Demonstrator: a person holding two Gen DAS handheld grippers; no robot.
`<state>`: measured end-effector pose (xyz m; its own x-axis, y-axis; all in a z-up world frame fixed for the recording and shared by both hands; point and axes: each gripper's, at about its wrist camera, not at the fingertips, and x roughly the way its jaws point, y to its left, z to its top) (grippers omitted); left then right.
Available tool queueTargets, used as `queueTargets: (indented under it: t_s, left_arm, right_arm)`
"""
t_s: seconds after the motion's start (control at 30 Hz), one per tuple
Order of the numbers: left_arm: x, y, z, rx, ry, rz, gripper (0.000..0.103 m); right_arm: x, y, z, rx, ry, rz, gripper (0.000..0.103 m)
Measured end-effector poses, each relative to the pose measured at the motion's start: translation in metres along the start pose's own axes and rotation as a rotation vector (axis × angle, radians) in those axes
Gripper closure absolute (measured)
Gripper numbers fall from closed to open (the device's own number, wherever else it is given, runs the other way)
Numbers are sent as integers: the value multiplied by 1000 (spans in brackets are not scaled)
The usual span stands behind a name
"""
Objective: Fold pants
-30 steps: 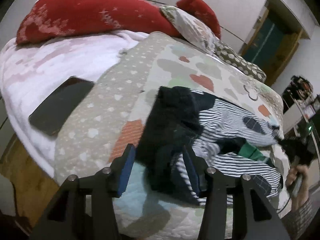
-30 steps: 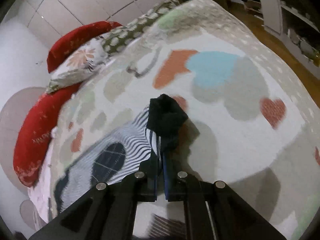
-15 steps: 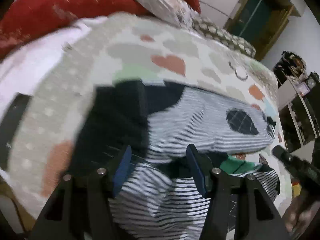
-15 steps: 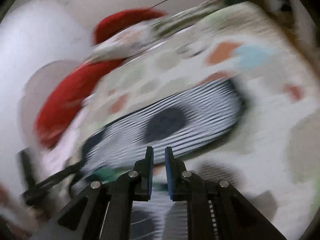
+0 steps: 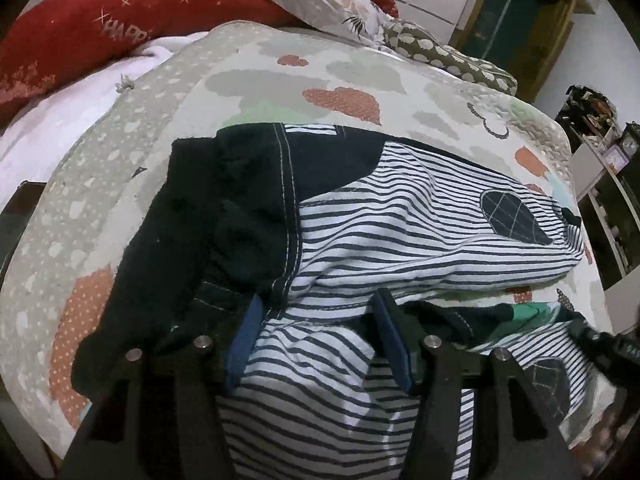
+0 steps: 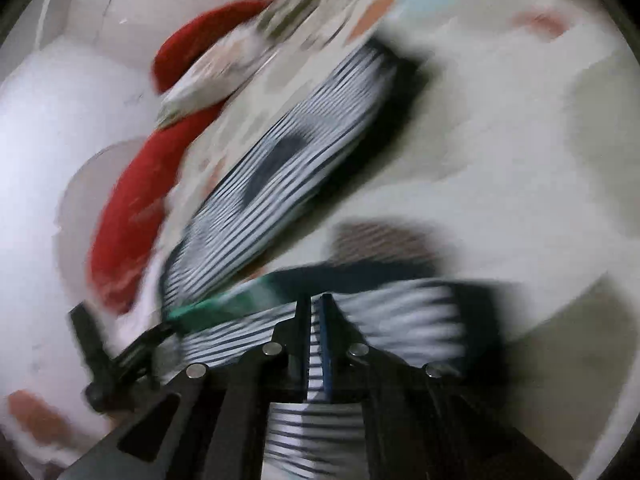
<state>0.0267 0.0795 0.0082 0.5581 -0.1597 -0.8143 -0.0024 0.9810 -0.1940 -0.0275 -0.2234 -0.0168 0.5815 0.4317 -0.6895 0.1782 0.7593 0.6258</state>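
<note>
Pants [image 5: 400,232], striped with dark waistband, lie spread on the quilt [image 5: 360,80]. My left gripper [image 5: 316,340] stands parted over striped cloth, pinching nothing; my right gripper [image 6: 316,320] is clenched on a striped fold, though blurred. Bare quilt lies toward twelve o'clock; red pillow [image 5: 120,20] at eleven.

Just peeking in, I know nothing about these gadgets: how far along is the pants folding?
Barely begun. The striped pants lie spread on the quilt with the two legs apart, so no fold shows yet. In hand: the right gripper is shut on striped fabric, and the left gripper is open over the crotch area, its fingers not pinching. Left: every fold.
</note>
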Motion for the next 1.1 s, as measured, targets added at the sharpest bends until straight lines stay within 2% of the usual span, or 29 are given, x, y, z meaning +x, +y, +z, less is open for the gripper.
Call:
queueTargets:
  t_s: [0.07,0.1,0.17,0.23,0.27,0.3,0.37,0.43,0.47,0.53,0.57,0.63,0.67,0.7,0.77,0.83,0.9,0.97,1.0,1.03,1.07,1.1]
  left_arm:
    - [2,-3,0,15,-8,15,44]
    - [2,-5,-1,25,-12,23,43]
    - [4,-10,-2,48,-23,44,41]
    - [4,-14,-4,67,-32,68,40]
    - [5,-16,-5,72,-36,78,40]
    - [5,-16,-5,75,-38,83,39]
    - [3,-16,-6,80,-29,81,39]
    - [-6,-14,-6,82,-8,68,39]
    - [-13,-11,-7,76,0,42,39]
    - [-24,-5,-10,56,5,-11,39]
    - [-29,-2,-12,45,7,-29,39]
    - [-35,3,-17,24,8,-39,39]
    - [-39,6,-19,14,7,-40,39]
    - [-42,8,-20,10,4,-40,39]
    - [-51,12,-20,13,-6,-29,39]
    - [-56,17,-15,8,-11,-24,39]
    - [-59,25,-7,-4,-10,-31,39]
    - [-61,33,4,-15,-7,-41,39]
    - [-61,36,10,-13,-4,-37,39]
    - [-60,39,17,-6,-1,-31,39]
    - [-58,42,26,7,6,-28,39]
    - [-56,43,32,15,13,-26,37]
  right_arm:
    - [-23,-3,1,-10,-70,-114,101]
    - [-37,3,-1,-37,-111,-159,90]
    - [-55,33,-10,-157,-170,-184,90]
    - [-52,64,-20,-243,-139,-112,77]
    - [-48,70,-25,-266,-114,-87,65]
    - [-37,81,-34,-295,-69,-60,59]
    - [-15,86,-47,-333,-6,-76,59]
    - [7,84,-53,-354,33,-212,59]
    - [8,77,-57,-354,33,-244,59]
    - [3,73,-56,-353,30,-238,59]
    - [1,69,-54,-342,37,-231,55]
    - [1,63,-48,-313,56,-177,35]
    - [3,59,-47,-287,63,-110,21]
    - [-1,59,-50,-281,59,-79,12]
    - [4,62,-53,-286,55,-49,2]
    - [9,70,-59,-324,55,-56,0]
    - [15,77,-66,-376,41,-101,0]
    - [26,93,-68,-503,89,-184,2]
    - [28,103,-70,-575,127,-246,11]
    - [25,110,-71,-613,125,-280,17]
    - [17,117,-69,-649,106,-286,21]
    - [7,125,-63,-686,82,-273,21]
